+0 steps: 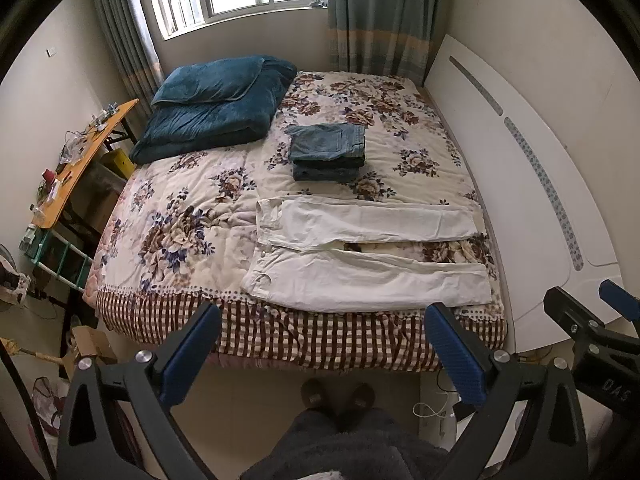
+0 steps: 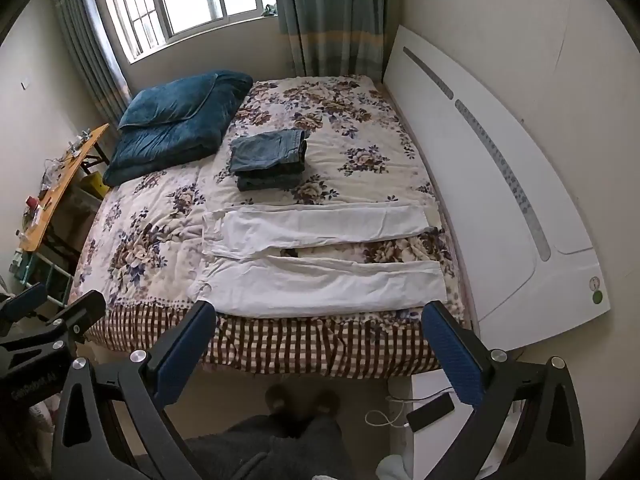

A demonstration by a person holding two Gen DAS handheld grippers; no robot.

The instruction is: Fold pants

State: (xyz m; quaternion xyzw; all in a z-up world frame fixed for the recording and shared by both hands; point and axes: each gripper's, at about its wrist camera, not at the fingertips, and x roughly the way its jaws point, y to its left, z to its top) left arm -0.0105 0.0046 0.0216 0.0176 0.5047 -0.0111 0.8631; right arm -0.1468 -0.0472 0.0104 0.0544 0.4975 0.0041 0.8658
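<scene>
Two views, both from above the foot of the bed.

Left wrist view: white pants (image 1: 368, 256) spread flat on the floral bedspread (image 1: 192, 216), waistband to the left, cuffs to the right toward the white headboard (image 1: 520, 184), legs parted with a strip of flowers between. Just beyond the pants, a folded denim stack (image 1: 328, 152); further off to the left, a blue quilt (image 1: 216, 108). Left gripper (image 1: 324, 344) held above the checked bed edge, short of the near leg, fingers (image 1: 192, 356) spread wide and empty. Right gripper's fingers (image 1: 618, 300) at the right border, beside the headboard. Slippers (image 1: 338, 394) on the floor below.

Right wrist view: same pants (image 2: 320, 264), near leg just past the right gripper (image 2: 320, 344), fingers (image 2: 452, 356) wide apart, nothing between them. Left gripper (image 2: 44, 312) at the left border, well clear of the cloth. Phone (image 2: 432, 412) on a white stand below the bed corner.

Likely step: first fold, one leg onto the other. Best done by pinching the near leg's outer edge at two spots, one by the waistband and one by the cuff, lifting both together and carrying it over the far leg until the outer seams meet. Worth taking only the pants fabric, not the bedspread beneath, and keeping the cloth taut to avoid wrinkles.
</scene>
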